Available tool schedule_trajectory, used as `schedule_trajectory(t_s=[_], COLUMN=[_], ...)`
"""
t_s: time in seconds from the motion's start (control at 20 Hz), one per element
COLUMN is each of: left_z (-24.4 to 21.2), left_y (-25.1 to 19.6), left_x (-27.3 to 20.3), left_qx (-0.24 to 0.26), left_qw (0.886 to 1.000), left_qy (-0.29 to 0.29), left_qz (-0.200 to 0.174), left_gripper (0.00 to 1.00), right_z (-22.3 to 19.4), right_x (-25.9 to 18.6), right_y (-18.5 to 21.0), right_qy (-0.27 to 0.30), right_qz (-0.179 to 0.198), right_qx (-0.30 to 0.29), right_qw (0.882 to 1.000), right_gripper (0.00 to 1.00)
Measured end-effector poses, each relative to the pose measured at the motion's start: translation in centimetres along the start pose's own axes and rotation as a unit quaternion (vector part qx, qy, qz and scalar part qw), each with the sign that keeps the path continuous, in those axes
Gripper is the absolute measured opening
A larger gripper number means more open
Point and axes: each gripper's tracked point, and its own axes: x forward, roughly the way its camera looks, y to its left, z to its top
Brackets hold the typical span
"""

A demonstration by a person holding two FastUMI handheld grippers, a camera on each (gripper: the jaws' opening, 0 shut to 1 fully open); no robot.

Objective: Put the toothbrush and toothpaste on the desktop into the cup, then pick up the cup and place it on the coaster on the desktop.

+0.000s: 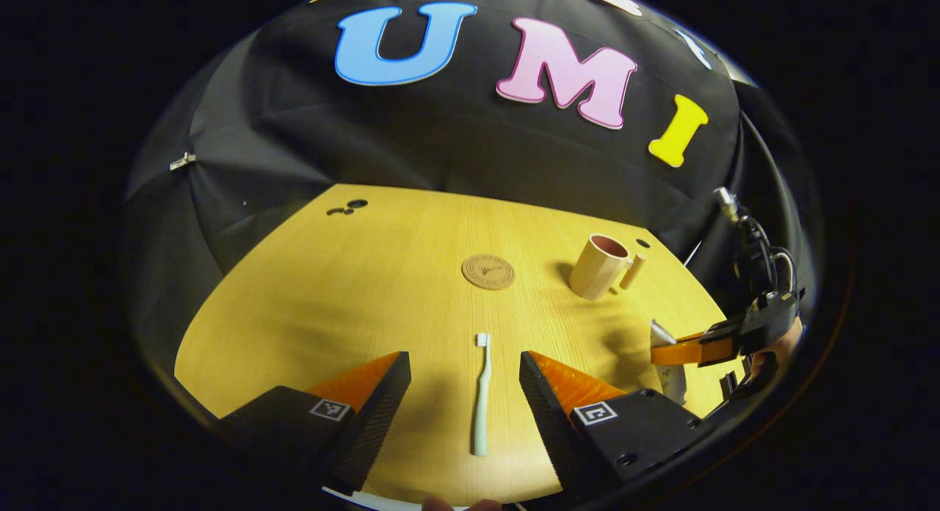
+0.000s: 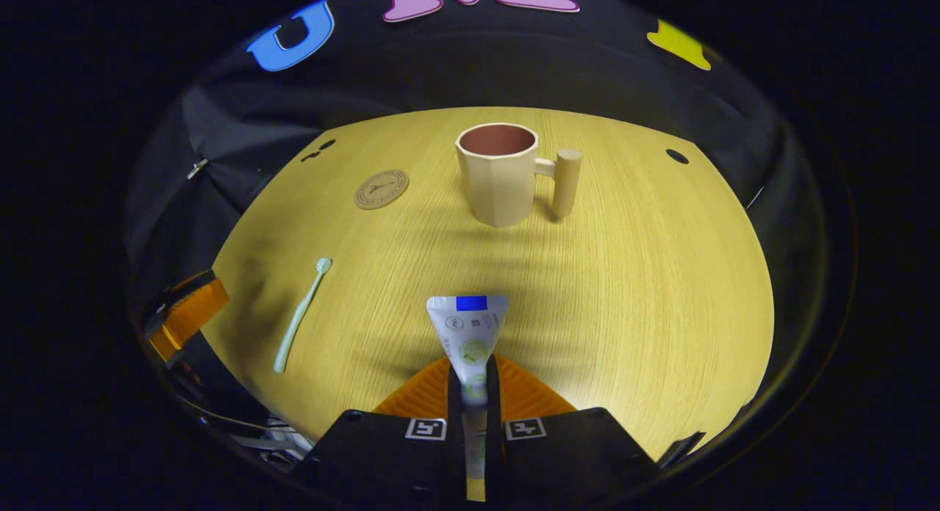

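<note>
Your toothpaste point(image 2: 468, 335) is pinched between both fingers of your right gripper point(image 2: 470, 382), its flat crimped end pointing toward the cup point(image 2: 498, 175) (upright, with nothing inside that you can see) on the far side of the desktop point(image 2: 661, 291). The toothbrush point(image 1: 481, 393) lies flat on the near desktop between the spread fingers of your left gripper point(image 1: 464, 382), untouched. The coaster point(image 1: 488, 271) sits left of the cup, well apart.

- The left claw point(image 1: 464, 382) is hovering low over the worktop point(image 1: 352, 291), its two fingers spread wide apart.
- The right claw point(image 2: 474, 382) is pressing both fingers together on the toothpaste point(image 2: 470, 335), holding it clear of the worktop.
</note>
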Motion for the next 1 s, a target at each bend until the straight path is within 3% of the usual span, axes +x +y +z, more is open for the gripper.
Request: schedule_trajectory(t_s=[0.4, 1.0], left_z=[-2.7, -6.1], left_y=[-2.3, -1.4], left_x=[4.5, 9.2], left_qx=[0.04, 0.124], left_qw=[0.995, 0.973], left_qy=[0.09, 0.196], left_qz=[-0.004, 0.001], left_gripper=[0.93, 0.87], right_z=[2.2, 2.3], right_x=[-4.4, -4.0], right_y=[-0.1, -4.3], right_qy=[-0.04, -0.04], right_qz=[0.064, 0.07], right_qx=[-0.021, -0.005], right_qw=[0.997, 0.997], right_gripper=[0.14, 0.14])
